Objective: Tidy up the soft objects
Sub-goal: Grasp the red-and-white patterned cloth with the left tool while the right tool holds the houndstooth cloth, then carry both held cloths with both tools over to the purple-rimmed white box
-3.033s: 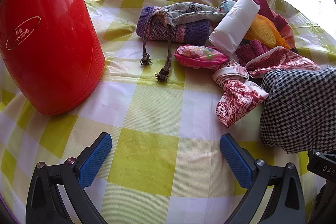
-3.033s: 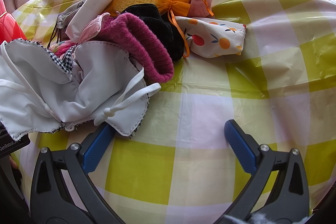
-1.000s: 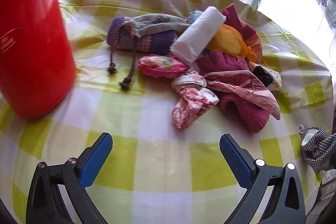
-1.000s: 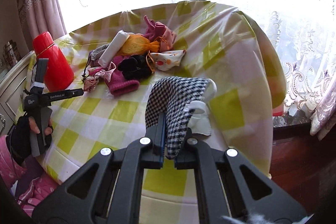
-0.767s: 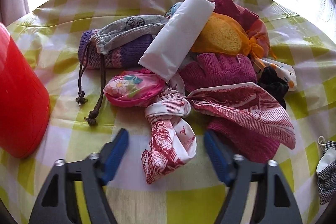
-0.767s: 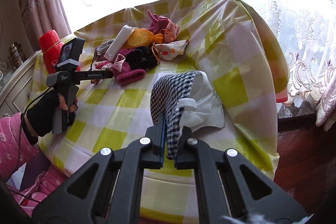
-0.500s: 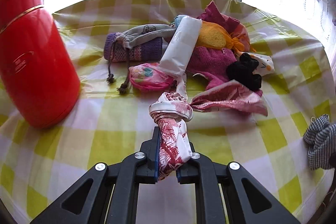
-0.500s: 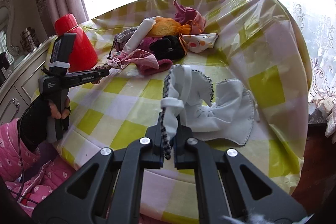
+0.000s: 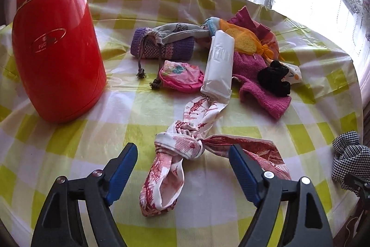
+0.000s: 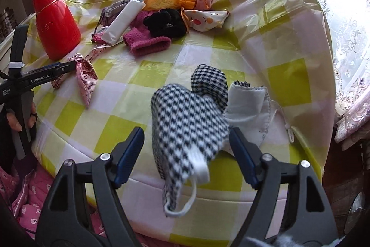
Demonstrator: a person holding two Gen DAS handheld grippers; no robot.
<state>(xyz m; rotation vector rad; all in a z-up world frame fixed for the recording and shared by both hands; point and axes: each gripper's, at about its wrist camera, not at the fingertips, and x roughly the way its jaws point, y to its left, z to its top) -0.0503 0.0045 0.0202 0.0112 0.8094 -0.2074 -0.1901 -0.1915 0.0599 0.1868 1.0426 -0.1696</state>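
Left gripper (image 9: 182, 168): jaws spread, just opened; knotted scarf (image 9: 185, 147) lies loose between them on the table (image 9: 97, 131), one tail reaching to the pile (image 9: 222, 54).

Right gripper (image 10: 186, 154): jaws spread, just opened; checked mask (image 10: 187, 122) sits unpinched between them, its loop hanging over the near table edge.

Step, as we judge it: releasing. We lift both straight up so no pad snags fabric.

Room: open cloth mid-table; flask (image 9: 53, 38) crowds the left.
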